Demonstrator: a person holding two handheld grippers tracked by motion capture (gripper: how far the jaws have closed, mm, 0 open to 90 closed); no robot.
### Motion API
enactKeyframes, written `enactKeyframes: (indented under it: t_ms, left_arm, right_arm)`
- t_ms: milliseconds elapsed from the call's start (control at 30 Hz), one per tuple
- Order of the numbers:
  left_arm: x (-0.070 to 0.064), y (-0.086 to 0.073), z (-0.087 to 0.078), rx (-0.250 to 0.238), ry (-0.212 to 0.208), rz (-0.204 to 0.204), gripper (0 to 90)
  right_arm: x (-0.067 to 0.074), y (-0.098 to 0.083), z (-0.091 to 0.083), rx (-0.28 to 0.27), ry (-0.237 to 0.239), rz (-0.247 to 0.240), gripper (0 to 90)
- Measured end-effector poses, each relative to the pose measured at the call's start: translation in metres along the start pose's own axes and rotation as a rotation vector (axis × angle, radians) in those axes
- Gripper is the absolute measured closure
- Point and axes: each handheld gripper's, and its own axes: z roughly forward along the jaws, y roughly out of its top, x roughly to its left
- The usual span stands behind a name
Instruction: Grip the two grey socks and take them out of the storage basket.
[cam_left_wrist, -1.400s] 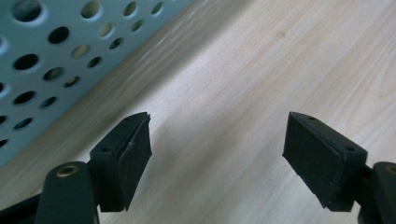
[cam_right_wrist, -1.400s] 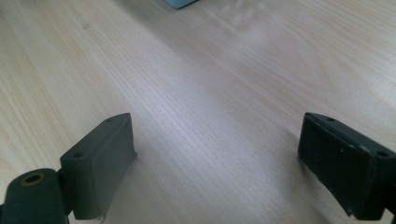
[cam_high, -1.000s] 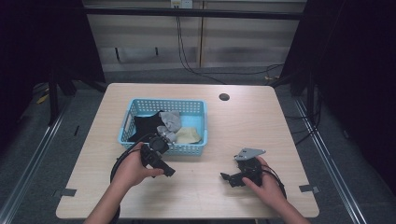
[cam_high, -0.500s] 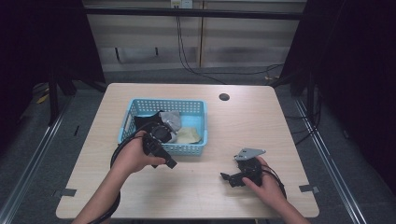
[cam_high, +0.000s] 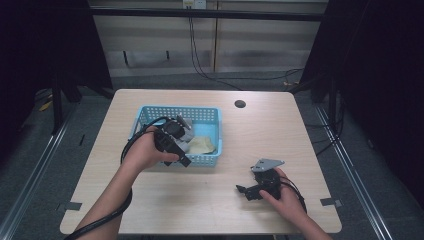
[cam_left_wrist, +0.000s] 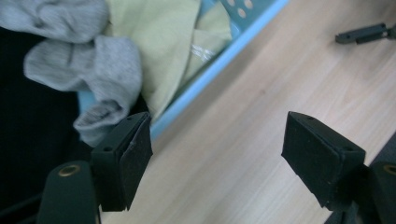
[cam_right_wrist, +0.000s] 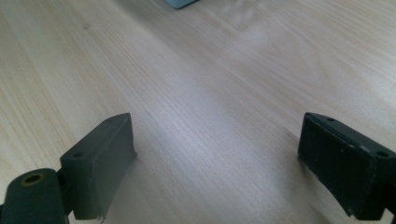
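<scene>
Basket (cam_high: 210, 116): light blue plastic, perforated walls, stood at counter (cam_high: 300, 135) centre-left. Contents: grey sock (cam_left_wrist: 88, 70), pale yellow-green cloth (cam_left_wrist: 159, 42), black garment (cam_left_wrist: 32, 130). Left tool (cam_left_wrist: 217, 149) hung released over the basket's near rim. Right tool (cam_right_wrist: 217, 163) rested released on bare counter.

Pale wood worktop (cam_high: 210, 200); round dark hole (cam_high: 240, 104) near far edge. Grey floor around; cables (cam_high: 200, 60) hanging behind.
</scene>
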Motion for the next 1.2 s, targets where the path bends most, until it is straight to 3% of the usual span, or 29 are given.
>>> enactKeyframes:
  t_ms: [367, 733, 933, 1100, 1200]
  left_arm:
    - [0.022, 0.017, 0.013, -0.026, 0.055, -0.057, 23.5]
    - [0.058, 0.017, 0.034, -0.038, 0.107, -0.175, 23.6]
    - [0.068, 0.009, 0.042, -0.036, 0.110, -0.217, 25.0]
    - [0.074, 0.005, 0.048, -0.022, 0.086, -0.251, 29.1]
    - [0.074, 0.004, 0.052, -0.011, 0.051, -0.274, 35.2]
  right_arm:
    - [0.000, 0.000, 0.000, 0.000, 0.000, 0.000, 10.4]
    - [0.000, 0.000, 0.000, -0.001, 0.000, 0.000, 10.4]
    - [0.000, 0.000, 0.000, -0.001, 0.000, 0.000, 10.4]
    - [0.000, 0.000, 0.000, -0.001, 0.000, 0.000, 10.4]
    - [0.000, 0.000, 0.000, 0.001, -0.001, 0.000, 10.4]
